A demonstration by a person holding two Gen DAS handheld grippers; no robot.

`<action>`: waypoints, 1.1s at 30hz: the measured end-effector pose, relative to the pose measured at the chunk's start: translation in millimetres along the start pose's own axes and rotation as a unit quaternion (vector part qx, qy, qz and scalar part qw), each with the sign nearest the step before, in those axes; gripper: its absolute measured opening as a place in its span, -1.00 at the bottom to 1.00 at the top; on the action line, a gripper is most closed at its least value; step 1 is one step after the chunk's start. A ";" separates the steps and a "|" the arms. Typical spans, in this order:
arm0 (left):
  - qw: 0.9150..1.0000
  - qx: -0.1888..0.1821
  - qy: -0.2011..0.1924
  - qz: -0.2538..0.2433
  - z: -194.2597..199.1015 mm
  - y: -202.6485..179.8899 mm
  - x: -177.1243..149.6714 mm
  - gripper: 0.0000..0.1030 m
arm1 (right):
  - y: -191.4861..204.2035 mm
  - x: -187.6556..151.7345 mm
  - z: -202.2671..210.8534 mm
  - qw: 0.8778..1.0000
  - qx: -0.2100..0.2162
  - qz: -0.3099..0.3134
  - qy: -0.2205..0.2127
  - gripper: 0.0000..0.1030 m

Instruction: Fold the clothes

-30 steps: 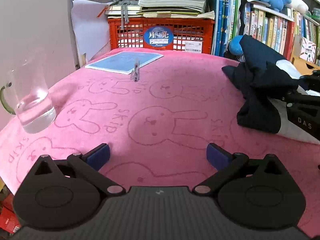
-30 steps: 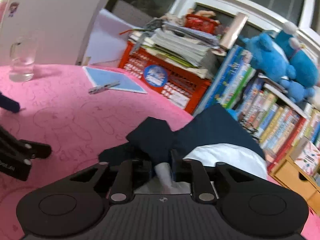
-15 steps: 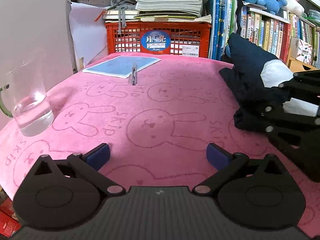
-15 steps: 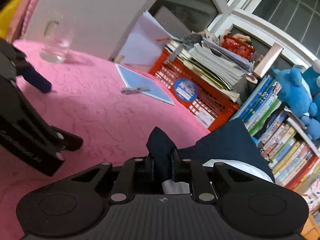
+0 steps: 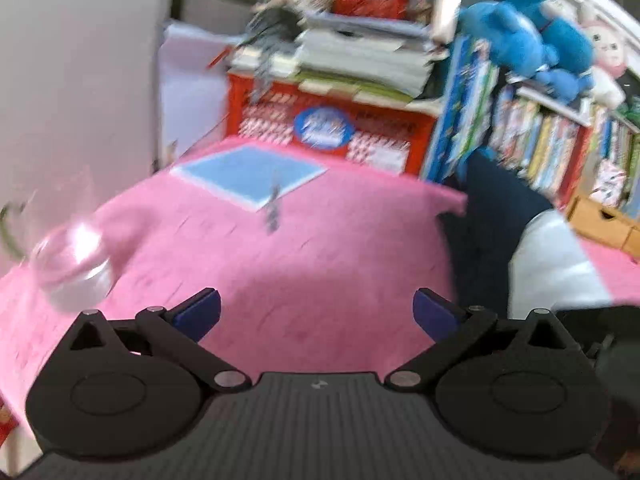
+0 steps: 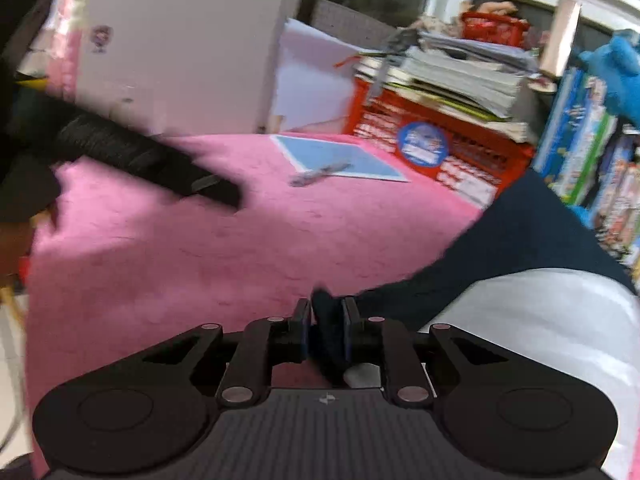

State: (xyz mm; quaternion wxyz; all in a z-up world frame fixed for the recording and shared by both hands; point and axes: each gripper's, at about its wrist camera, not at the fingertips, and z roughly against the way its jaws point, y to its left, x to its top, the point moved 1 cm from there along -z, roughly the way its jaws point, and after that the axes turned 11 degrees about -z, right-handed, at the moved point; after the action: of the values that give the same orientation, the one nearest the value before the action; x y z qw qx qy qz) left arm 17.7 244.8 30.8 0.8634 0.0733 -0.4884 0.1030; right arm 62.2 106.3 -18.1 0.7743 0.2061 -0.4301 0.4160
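The right gripper (image 6: pixel 326 328) pinches a navy fold of the garment (image 6: pixel 520 236), which trails off to its right. The left gripper (image 5: pixel 316 312) hangs wide and empty; ahead, a red crate (image 5: pixel 332 128) carries stacked papers (image 5: pixel 360 56), and a water glass (image 5: pixel 72 264) stands at its left.

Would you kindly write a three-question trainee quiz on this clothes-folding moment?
1. True or false: the left tongs are shut on the garment.
2. Which tongs hold cloth? A) left B) right C) neither
3. Fill in: the pen lies partly on a blue ____.

Key: 1. False; they stand open over the pink towel with nothing between the pads. 2. B; the right tongs pinch a dark fold. 3. Sheet.
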 end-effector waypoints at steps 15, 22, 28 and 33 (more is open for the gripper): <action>0.992 -0.001 0.049 -0.120 -53.0 -88.8 -17.9 1.00 | -57.4 -70.6 121.6 0.971 -0.233 -0.058 0.004 0.32; 0.991 0.003 0.061 -0.122 -56.6 -90.3 -19.3 1.00 | -80.7 -68.3 95.5 0.957 -0.264 -0.122 0.005 0.32; 0.990 0.005 0.065 -0.124 -58.1 -92.8 -20.0 1.00 | -85.6 -64.0 70.9 0.941 -0.334 -0.055 0.001 0.31; 0.989 -0.032 0.066 -0.128 -54.8 -102.2 -22.3 1.00 | -105.4 -81.2 93.7 0.935 -0.347 -0.074 0.005 -0.03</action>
State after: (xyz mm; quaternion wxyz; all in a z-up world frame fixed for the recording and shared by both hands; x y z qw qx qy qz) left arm 77.4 155.9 -19.1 0.9019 0.1007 -0.4196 -0.0196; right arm 79.4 -55.0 -31.0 0.8284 -0.0461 -0.5270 0.1839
